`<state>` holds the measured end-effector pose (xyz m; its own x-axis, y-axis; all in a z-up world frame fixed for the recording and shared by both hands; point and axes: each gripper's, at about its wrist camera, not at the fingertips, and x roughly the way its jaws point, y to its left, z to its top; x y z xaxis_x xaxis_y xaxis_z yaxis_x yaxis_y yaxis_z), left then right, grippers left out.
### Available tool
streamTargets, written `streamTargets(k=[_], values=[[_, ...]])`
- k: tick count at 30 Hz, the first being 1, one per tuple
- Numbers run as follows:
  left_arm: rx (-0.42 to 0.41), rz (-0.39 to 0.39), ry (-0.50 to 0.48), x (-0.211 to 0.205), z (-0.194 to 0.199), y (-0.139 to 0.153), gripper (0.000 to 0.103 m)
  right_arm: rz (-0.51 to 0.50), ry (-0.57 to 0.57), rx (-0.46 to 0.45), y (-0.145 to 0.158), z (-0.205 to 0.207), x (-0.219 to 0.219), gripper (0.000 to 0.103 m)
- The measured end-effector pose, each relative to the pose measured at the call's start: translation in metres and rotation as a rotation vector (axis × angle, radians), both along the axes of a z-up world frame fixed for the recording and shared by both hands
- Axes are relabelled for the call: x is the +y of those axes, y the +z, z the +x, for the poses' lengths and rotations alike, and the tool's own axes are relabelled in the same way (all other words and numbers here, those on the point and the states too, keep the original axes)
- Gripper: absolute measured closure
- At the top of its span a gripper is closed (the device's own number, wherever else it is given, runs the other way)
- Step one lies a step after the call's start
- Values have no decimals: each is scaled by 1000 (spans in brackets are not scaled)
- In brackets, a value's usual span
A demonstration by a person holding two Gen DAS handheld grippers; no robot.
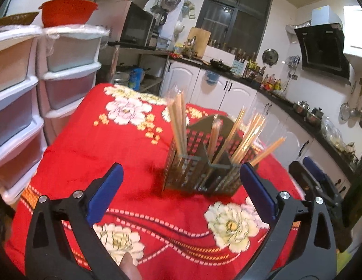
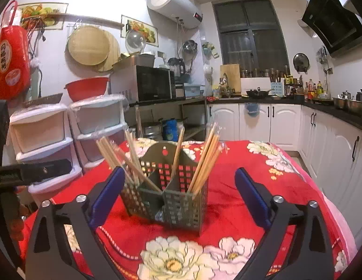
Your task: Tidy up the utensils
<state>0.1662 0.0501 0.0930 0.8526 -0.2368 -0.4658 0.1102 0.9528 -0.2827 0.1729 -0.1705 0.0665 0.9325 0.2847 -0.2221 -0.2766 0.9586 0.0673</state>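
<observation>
Both the left gripper (image 1: 181, 182) and right gripper (image 2: 179, 186) gape empty; blurred chopsticks (image 1: 178, 123) hide the holder's (image 2: 178, 200) compartments.

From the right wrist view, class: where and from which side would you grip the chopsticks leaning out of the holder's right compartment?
Probably on the upper shafts of the chopsticks, above the perforated holder, coming from above. Their lower ends sit inside the compartment, while the tops fan up and rightward, free of the rim.
</observation>
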Motion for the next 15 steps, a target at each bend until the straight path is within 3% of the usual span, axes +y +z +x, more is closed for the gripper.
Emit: streamTargets(k=[15], values=[[22, 17, 5, -5, -18, -38, 12, -92, 31, 77, -37, -19, 12, 7]])
